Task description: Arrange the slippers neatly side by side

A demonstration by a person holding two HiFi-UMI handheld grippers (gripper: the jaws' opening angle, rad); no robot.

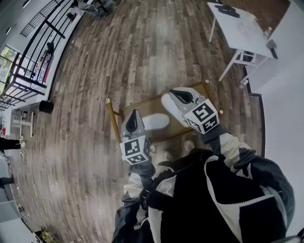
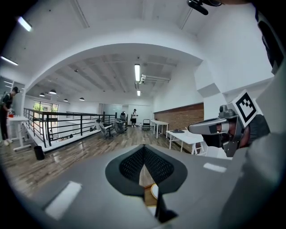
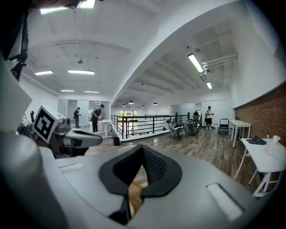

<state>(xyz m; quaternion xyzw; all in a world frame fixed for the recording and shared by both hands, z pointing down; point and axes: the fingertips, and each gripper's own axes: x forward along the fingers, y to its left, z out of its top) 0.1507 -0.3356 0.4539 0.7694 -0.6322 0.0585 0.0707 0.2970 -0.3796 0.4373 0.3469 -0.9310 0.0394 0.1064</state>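
Two white slippers lie on a low wooden board on the floor. One slipper lies mid-board, just right of my left gripper. The other slipper lies farther right, partly hidden under my right gripper. Both grippers hang above the board with jaws shut and nothing held. In the left gripper view the shut jaws fill the lower frame; a sliver of wood and white slipper shows beneath. The right gripper appears beside it. The right gripper view shows its shut jaws and the left gripper.
A white table with a dark object stands at the back right beside a white wall. A black railing runs along the left, with a black bin near it. Wooden floor surrounds the board. People stand far off.
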